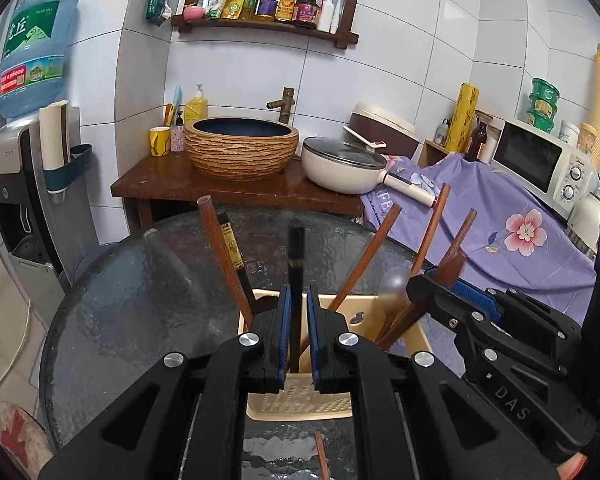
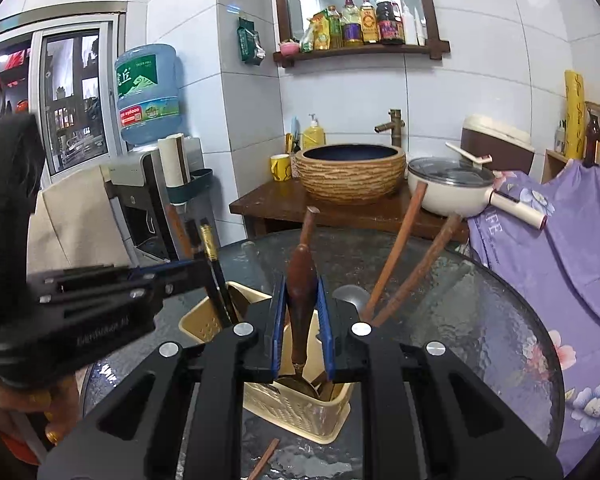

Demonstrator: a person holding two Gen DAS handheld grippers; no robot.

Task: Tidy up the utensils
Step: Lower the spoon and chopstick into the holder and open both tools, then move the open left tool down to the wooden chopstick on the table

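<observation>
**Hazards**

1. A loose brown chopstick [image 1: 321, 454] lies on the glass table [image 1: 140, 300] just in front of the utensil holder [image 1: 300, 404]. It is likely to be pushed or rolled away if either tool is lowered further.
2. The left gripper [image 1: 298, 320] is held above the holder's front rim with its jaws narrowly apart. A black chopstick [image 1: 296, 256] stands between the pads, its foot inside the holder, and appears not to be pressed. If it is left unsupported, it may tip against its neighbours.
3. The right gripper [image 2: 302, 320] is clamped on the wooden handle of a spoon [image 2: 300, 280], whose metal bowl hangs inside the holder's right end. The light holder could be dragged or overturned if the bowl catches on the rim.
4. The two tools are close together above the holder, so a sideways correction risks a collision.

**Inventory**

| Item | Count |
|---|---|
| Utensil holder | 1 |
| Loose chopstick in front of holder | 1 |
| Black chopsticks in holder, including one gold-banded [image 1: 232, 248] | 2 |
| Brown chopsticks in holder [image 1: 216, 240] | 3 |
| Wooden-handled spoon | 1 |
| Grey ladle [image 1: 394, 282] at holder's right end | 1 |
</observation>
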